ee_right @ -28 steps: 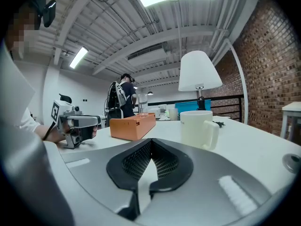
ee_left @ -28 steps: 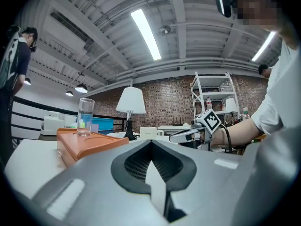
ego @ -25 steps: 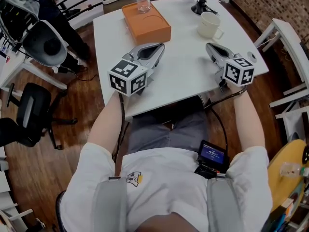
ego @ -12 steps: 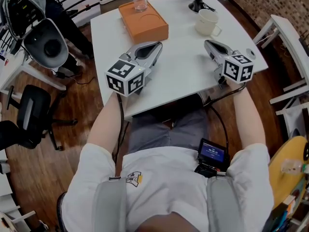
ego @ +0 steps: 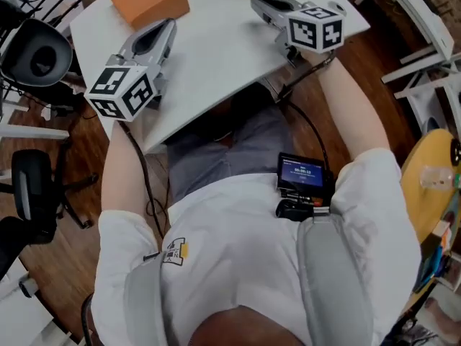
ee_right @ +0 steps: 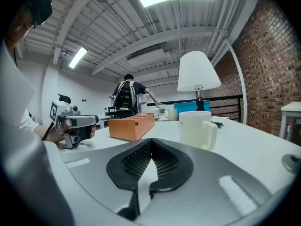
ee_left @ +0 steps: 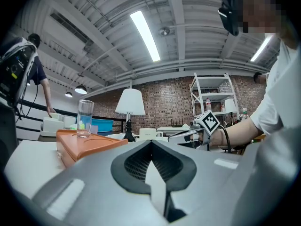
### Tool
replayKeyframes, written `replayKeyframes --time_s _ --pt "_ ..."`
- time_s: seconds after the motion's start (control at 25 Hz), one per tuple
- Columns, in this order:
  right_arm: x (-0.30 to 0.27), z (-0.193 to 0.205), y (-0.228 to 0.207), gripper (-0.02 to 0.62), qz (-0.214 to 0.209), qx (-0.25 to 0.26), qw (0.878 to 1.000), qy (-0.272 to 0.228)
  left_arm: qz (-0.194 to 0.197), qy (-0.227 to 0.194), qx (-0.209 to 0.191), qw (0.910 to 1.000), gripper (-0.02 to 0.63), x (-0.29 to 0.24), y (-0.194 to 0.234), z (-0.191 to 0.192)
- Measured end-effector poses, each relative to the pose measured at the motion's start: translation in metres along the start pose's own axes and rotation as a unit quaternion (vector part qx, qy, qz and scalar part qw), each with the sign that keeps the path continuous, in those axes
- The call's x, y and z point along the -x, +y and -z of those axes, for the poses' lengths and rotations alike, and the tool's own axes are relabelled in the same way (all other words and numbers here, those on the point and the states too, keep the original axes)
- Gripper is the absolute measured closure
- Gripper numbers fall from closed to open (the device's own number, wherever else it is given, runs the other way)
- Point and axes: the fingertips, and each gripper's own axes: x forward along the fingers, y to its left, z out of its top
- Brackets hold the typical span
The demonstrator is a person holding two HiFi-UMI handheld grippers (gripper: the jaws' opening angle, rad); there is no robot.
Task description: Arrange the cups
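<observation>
White plastic jaws of the right gripper [ee_right: 150,142] are clenched on each other with nothing between them, low over the table [ee_right: 263,140]. A white mug [ee_right: 196,128] stands upright just ahead of them and a little to the right of their line. It is near but not touched, and its handle is turned out to the right. Farther off to the left sits an orange tray [ee_right: 131,126] with a glass [ee_right: 140,103] standing on its far part.

The left gripper [ee_left: 151,145] is also shut and empty. It points past the tray's near corner, and from there the mug lies well beyond the tray. The right hand looks the better placed for the mug and the left for the tray and glass. Either would have to open its jaws first.
</observation>
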Motion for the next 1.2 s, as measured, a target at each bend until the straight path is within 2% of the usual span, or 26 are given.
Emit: replayKeyframes --time_s 0.32,0.56,0.68,0.76,0.8,0.92,1.04,1.2 --pt "-0.001 -0.007 -0.001 0.595 0.013 0.007 1.000 -0.001 -0.006 -0.001 -0.004 1.0000 0.606 -0.001 -0.002 -0.001" --pt "0.008 -0.014 -0.031 0.594 0.068 0.071 0.995 0.008 -0.006 -0.002 -0.006 1.0000 0.606 -0.002 -0.004 -0.003" --pt "0.012 -0.014 -0.055 0.487 0.091 0.092 0.991 0.025 -0.005 -0.002 -0.005 1.0000 0.606 -0.001 -0.008 -0.002" --pt "0.011 -0.014 -0.069 0.377 0.094 0.089 0.991 0.036 -0.005 0.000 -0.003 1.0000 0.606 0.001 -0.009 0.000" --pt "0.010 -0.015 -0.076 0.299 0.095 0.088 0.991 0.041 -0.005 0.001 -0.002 1.0000 0.606 0.001 -0.010 0.000" --pt "-0.001 -0.021 -0.092 0.162 0.084 0.089 0.991 0.050 -0.004 0.001 -0.003 1.0000 0.606 0.000 -0.010 0.001" --pt "-0.017 -0.024 -0.097 0.088 0.059 0.098 0.991 0.071 -0.006 -0.001 -0.005 1.0000 0.606 0.000 -0.012 -0.001" --pt "-0.034 -0.022 -0.106 0.069 0.052 0.108 0.987 0.108 -0.006 -0.004 -0.008 0.9999 0.606 -0.002 -0.019 -0.002"
